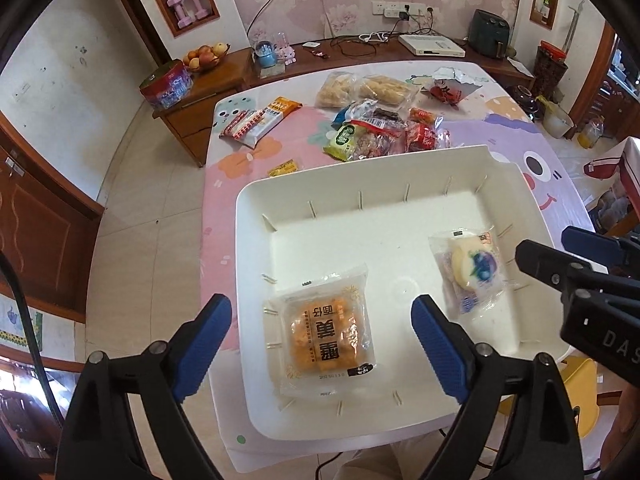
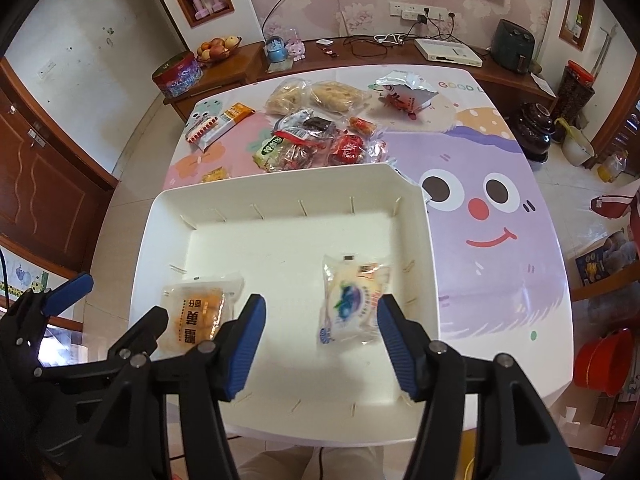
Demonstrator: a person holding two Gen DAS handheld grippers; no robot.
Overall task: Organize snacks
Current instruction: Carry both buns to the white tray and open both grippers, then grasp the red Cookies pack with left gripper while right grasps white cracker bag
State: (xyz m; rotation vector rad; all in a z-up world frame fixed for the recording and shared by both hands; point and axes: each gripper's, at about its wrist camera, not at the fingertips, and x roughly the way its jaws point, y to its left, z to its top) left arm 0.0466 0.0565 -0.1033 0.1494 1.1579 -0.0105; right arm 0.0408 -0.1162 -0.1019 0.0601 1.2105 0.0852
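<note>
A white tray (image 1: 248, 208) (image 2: 152, 224) stands at the table's near edge. In it lie an orange bread packet (image 1: 330, 330) (image 2: 196, 312) on the left and a blueberry bun packet (image 1: 472, 268) (image 2: 352, 300) on the right. My left gripper (image 1: 322, 312) is open and empty, held above the orange packet. My right gripper (image 2: 320, 312) is open and empty above the bun packet; it also shows at the right edge of the left wrist view (image 1: 540, 248). A pile of loose snacks (image 1: 380, 132) (image 2: 320, 140) lies on the table beyond the tray.
A red-white wafer pack (image 1: 256, 120) (image 2: 216, 120), two bags of pale pastries (image 1: 360, 90) (image 2: 316, 96), an opened silver-red bag (image 1: 448, 86) (image 2: 404, 92) and a small yellow candy (image 1: 284, 168) (image 2: 214, 176) lie farther back. A wooden sideboard (image 1: 208, 96) stands behind the table.
</note>
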